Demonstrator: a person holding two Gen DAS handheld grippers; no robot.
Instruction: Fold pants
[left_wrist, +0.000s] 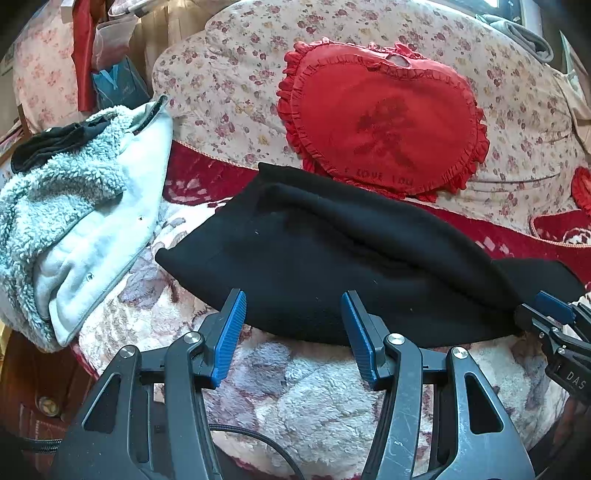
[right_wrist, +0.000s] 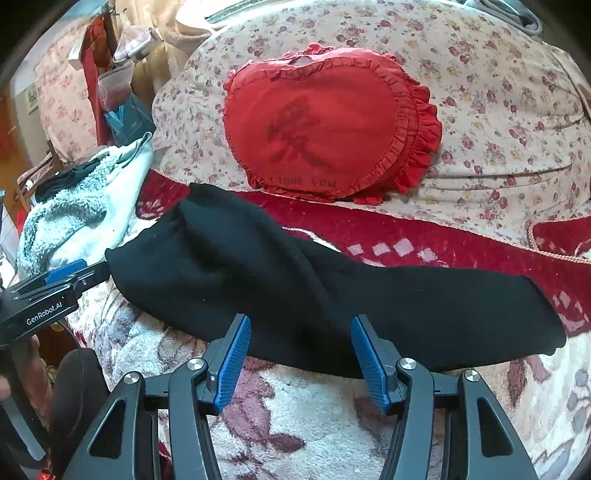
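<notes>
Lying across the front part of a bed, the black pants (left_wrist: 332, 258) stretch with their long axis running side to side, parallel to the bed's near edge. In the right wrist view one narrower end reaches toward the bed's right side, while the bulkier, doubled-over end points left. The fabric is plain, matte and fleecy, folded lengthwise with soft ridges along its top and a few specks of lint.

The left tool (left_wrist: 293, 328) stands released, its blue pads spread apart just short of the pants' near edge and holding nothing. The right tool (right_wrist: 301, 350) is likewise spread wide at the near edge, empty. Each tool shows at the side of the other's view, close to an end of the pants; whether they touch the cloth there I cannot tell.

The bed carries a plush blanket (right_wrist: 314, 417) with pale and maroon flowers and a dark red border. Behind the pants a red heart-shaped pillow (left_wrist: 384, 118) with a frill leans on a flowered cushion (left_wrist: 221, 74). A pale grey fleece jacket (left_wrist: 70, 221) is heaped at the bed's left side.
</notes>
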